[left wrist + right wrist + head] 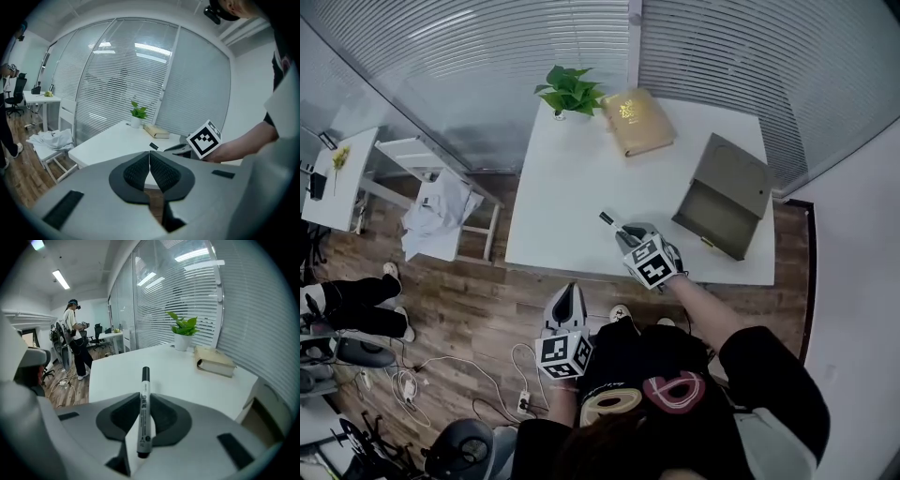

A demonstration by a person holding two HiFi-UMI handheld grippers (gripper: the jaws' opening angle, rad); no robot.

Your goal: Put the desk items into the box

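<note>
One marker pen, prob. light, stiff, slick; right gripper pinches it mid-barrel; left gripper jaws pressed together, empty.

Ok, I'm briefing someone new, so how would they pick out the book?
Find the white table by the blinds. At its far edge, beside the potted plant, lies the book. It is flat, closed and tan, unlike the taller open box.
</note>
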